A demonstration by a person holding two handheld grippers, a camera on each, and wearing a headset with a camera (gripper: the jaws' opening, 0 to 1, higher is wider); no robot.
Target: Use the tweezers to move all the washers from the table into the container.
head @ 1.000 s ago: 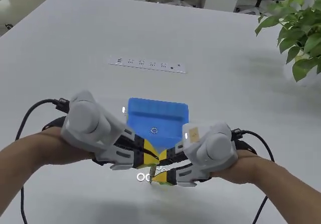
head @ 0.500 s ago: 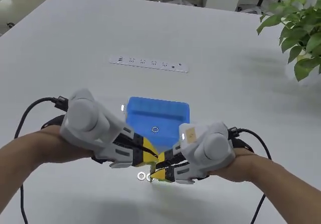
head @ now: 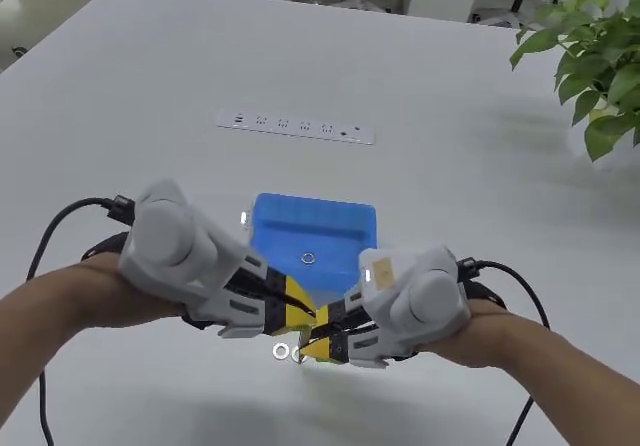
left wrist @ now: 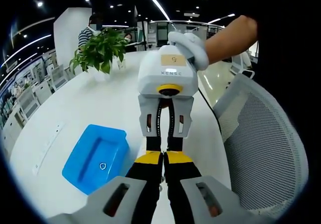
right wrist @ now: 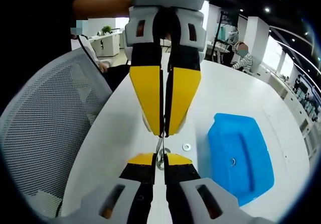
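Stretching away from the person, a white table [head: 450, 196] carries a blue container [head: 270, 216] with one washer [head: 307, 258] already inside. The left gripper [head: 297, 308] and right gripper [head: 323, 340] meet tip to tip just in front of it, both jaw pairs almost closed, seemingly pinching thin tweezers [right wrist: 160, 146] between them. Over the last second they have barely shifted. Two washers [head: 283, 351] still lie on the table beneath, so the next pickup looks not yet begun.

The blue container [head: 340, 218], a shallow open rectangular tray, stands flat on the table [head: 450, 166] with one silver washer [head: 308, 258] lying on its floor. Two more washers [head: 282, 351] lie flat, side by side, on the table just beside its near edge. The thin metal tweezers [right wrist: 159, 146] point down with their tips right by one of them.
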